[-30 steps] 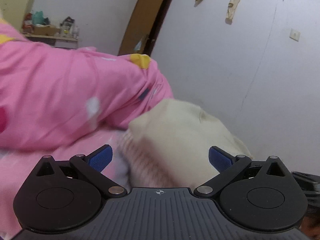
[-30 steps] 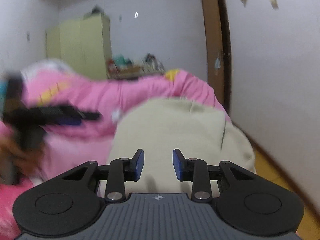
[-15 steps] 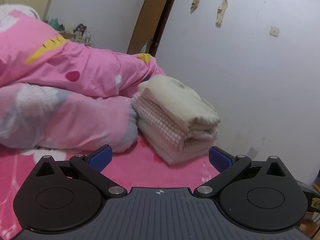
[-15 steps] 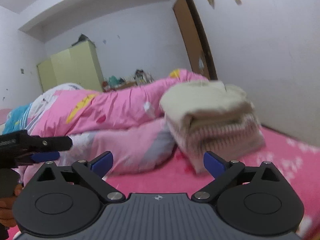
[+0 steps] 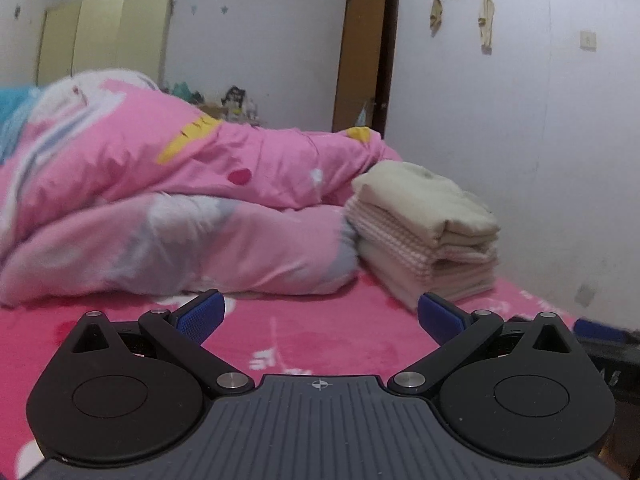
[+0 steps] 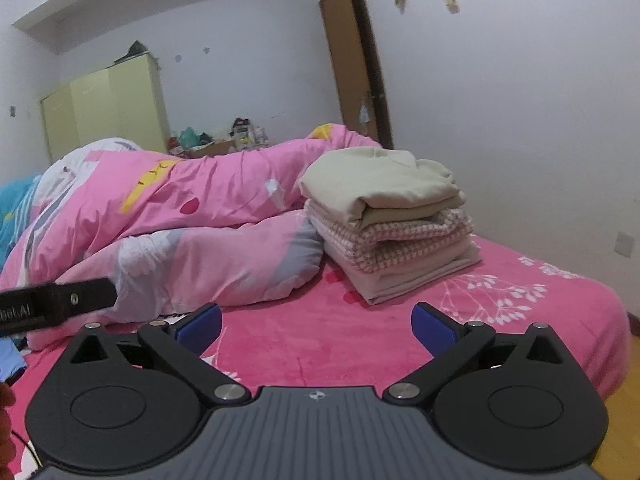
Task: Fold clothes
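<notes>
Folded stack [image 6: 384, 224] on bed [image 6: 520, 300]

**Lighting and image quality, both wrist views**

Illumination is soft, even and slightly dim, with a cool violet cast on the walls [image 6: 520, 100]; no lamp or window shows, and no glare appears. Shadows are faint: a soft one lies under the stack of folded clothes [image 6: 384, 220] ahead of the right gripper [image 6: 316, 322]. Fisheye distortion bows the door [image 6: 352, 56] and ceiling line, and the corners darken to black. In the left view, the pink quilt [image 5: 160, 208] ahead-left of the left gripper [image 5: 320, 312] is smeared by blur; the right view is sharper. Both near gripper bodies read crisp.
</notes>
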A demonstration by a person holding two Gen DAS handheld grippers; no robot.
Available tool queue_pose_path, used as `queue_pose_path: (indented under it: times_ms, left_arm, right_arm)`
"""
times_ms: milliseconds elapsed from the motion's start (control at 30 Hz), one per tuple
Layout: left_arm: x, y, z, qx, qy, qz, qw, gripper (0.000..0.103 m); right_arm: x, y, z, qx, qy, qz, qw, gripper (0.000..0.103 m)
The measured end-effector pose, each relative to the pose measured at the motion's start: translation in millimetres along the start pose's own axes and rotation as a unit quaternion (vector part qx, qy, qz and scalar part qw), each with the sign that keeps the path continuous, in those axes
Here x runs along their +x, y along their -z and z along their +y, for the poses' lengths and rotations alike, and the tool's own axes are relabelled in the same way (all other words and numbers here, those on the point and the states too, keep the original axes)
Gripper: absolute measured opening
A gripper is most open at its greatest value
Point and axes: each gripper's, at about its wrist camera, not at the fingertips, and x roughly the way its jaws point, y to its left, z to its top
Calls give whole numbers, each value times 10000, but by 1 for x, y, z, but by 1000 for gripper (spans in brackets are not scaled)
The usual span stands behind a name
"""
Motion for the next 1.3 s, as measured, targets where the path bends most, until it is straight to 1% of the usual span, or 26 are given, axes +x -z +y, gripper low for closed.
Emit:
queue_pose_path:
  times_ms: [100, 300, 400, 533, 667, 800, 833, 933, 1133, 1300]
  left_arm:
    - [-6, 3, -3, 144, -40, -45, 9999, 103]
    - [-10, 5, 0, 101, 468, 1, 9989, 103]
    - [-8, 6, -2, 144, 321, 78, 9993, 103]
    - [-2, 6, -4, 209, 269, 191, 9992, 103]
    - [3, 5, 0, 118, 264, 277, 9992, 103]
    - [8, 3, 5, -22, 138, 368, 9992, 103]
    - [10, 3, 7, -59, 113, 390, 9992, 103]
    - [10, 2, 10, -99, 65, 383, 9992, 103]
    - [5, -1, 12, -49, -16, 231, 9997, 103]
    - [3, -1, 13, -11, -16, 212, 9998, 103]
  right_arm:
    - [-6, 0, 6, -33, 121, -37, 9999, 103]
    - [-10, 2, 22, -233, 552, 23, 9982, 103]
    - [-10, 4, 30, -370, 775, 79, 9963, 103]
    - [-9, 5, 37, -425, 1216, 176, 9915, 103]
    - [-7, 3, 40, -331, 1426, 355, 9886, 103]
    - [-3, 1, 44, -310, 1576, 499, 9858, 103]
    - [-2, 1, 46, -320, 1626, 508, 9849, 103]
    - [-3, 0, 50, -397, 1821, 355, 9818, 103]
    - [-7, -2, 58, -536, 1758, 224, 9827, 103]
    - [-7, -2, 61, -601, 1737, 242, 9827, 103]
